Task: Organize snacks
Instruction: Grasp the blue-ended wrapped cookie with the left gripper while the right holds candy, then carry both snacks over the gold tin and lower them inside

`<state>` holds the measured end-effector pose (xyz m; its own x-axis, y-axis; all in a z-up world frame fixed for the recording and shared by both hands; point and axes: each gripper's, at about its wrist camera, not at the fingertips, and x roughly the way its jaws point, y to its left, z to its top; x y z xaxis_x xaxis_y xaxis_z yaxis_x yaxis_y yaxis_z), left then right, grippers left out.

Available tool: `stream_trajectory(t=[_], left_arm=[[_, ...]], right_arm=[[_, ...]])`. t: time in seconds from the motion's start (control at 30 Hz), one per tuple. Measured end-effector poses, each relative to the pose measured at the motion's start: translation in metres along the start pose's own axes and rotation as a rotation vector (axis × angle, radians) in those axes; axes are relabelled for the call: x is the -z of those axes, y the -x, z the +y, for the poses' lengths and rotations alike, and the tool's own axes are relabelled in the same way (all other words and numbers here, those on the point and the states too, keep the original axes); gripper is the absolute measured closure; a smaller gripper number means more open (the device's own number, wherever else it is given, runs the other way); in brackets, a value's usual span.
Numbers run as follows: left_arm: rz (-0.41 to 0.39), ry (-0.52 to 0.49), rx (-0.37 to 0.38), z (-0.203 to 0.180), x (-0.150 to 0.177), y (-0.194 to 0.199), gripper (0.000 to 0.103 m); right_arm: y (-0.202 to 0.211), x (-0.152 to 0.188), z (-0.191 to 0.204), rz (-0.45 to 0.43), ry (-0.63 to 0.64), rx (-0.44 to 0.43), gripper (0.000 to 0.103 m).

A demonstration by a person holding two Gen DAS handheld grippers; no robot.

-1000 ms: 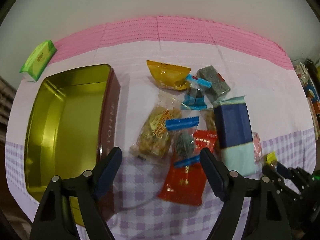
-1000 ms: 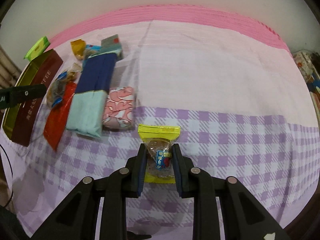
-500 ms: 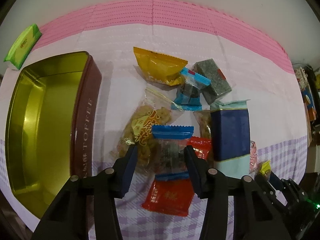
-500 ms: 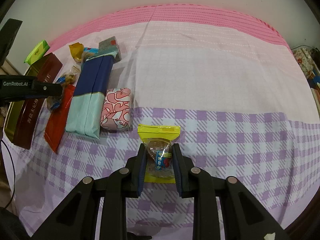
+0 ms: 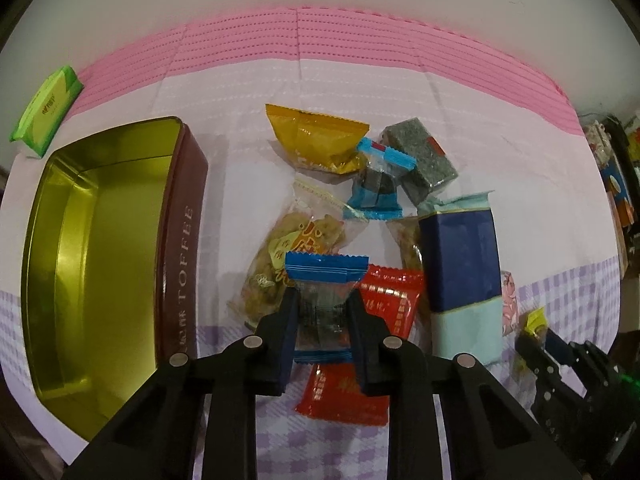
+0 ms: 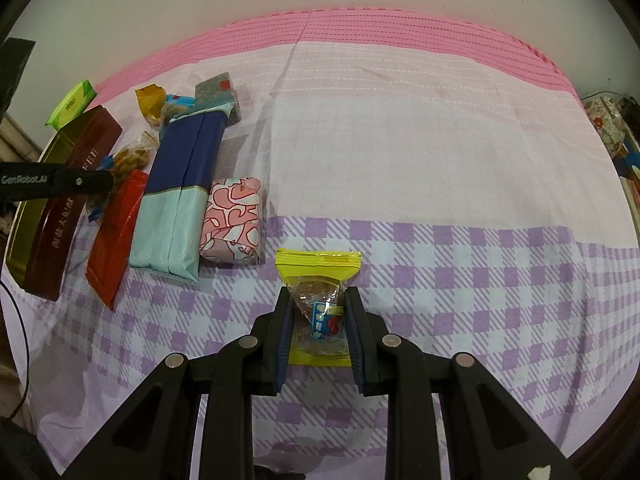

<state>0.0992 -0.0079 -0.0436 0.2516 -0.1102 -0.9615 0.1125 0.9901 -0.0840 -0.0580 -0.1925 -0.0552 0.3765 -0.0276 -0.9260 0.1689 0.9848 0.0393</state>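
On the pink-and-lilac cloth (image 5: 248,92) my left gripper (image 5: 322,330) pinches the blue-edged snack (image 5: 326,280), my right gripper (image 6: 318,326) clamps the yellow packet (image 6: 318,264); next, I reckon, lift toward the open tin (image 5: 100,240) at nine o'clock

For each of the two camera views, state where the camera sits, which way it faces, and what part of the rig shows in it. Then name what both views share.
Left wrist: sits on the left gripper, looking steeply down; its jaws are shut on a blue-edged snack beside the open toffee tin.
Right wrist: sits on the right gripper, looking steeply down at the checked cloth; its jaws are shut on a yellow-edged snack.
Shared: the tin, the navy-and-aqua pack, the red packet; each view shows the other gripper.
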Motion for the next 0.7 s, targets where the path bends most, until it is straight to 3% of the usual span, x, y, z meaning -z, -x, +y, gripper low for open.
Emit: stream_trajectory(t=[0.33, 0.7], left_arm=[[-0.042, -0.014, 0.006, 0.014, 0.010, 0.028, 0.079], [-0.100, 0.045, -0.095, 0.080, 0.011, 0.058, 0.079]], right_arm=[[-0.003, 0.000, 0.003, 0.000, 0.004, 0.016, 0.080], [-0.004, 0.000, 0.008, 0.003, 0.018, 0.044, 0.080]])
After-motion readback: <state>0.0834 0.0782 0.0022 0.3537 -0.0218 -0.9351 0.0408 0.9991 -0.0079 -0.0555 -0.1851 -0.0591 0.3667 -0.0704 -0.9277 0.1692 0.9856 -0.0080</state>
